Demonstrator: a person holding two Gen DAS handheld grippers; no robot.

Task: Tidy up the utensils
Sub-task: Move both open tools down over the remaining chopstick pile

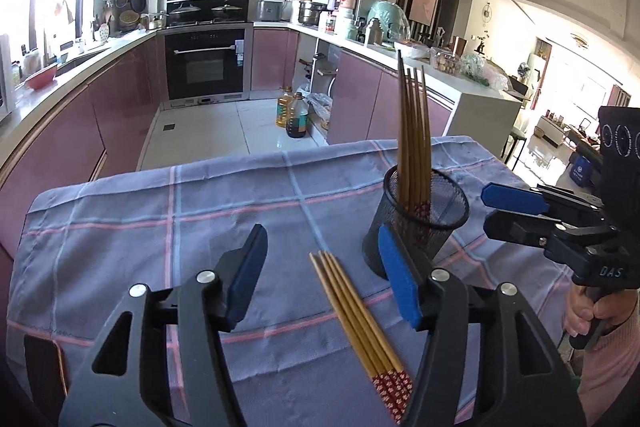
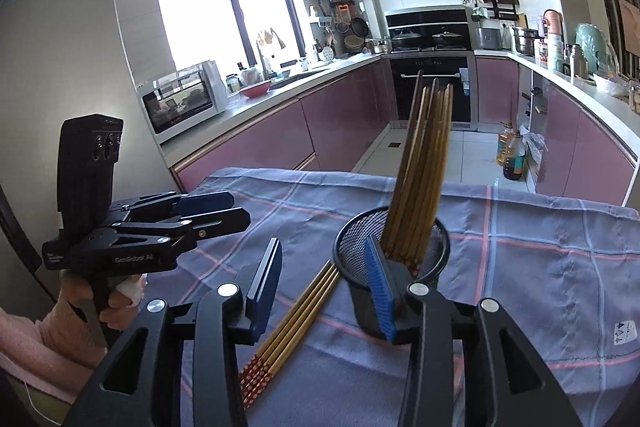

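Note:
A black mesh cup [image 1: 416,227] stands on the checked cloth [image 1: 160,227] and holds several wooden chopsticks [image 1: 414,131] upright. It also shows in the right wrist view [image 2: 360,291] with its chopsticks [image 2: 424,167]. Several more chopsticks [image 1: 360,323] with red patterned ends lie flat on the cloth left of the cup; they also show in the right wrist view [image 2: 292,327]. My left gripper [image 1: 324,275] is open and empty above the lying chopsticks. My right gripper [image 2: 320,287] is open and empty, close to the cup. Each gripper shows in the other's view, the right one [image 1: 516,215], the left one [image 2: 224,211].
The cloth covers a table [image 2: 560,267] in a kitchen with pink cabinets [image 1: 80,131]. Oil bottles [image 1: 292,115] stand on the floor beyond the table's far edge. Counters with an oven [image 1: 208,67] and pots lie further off.

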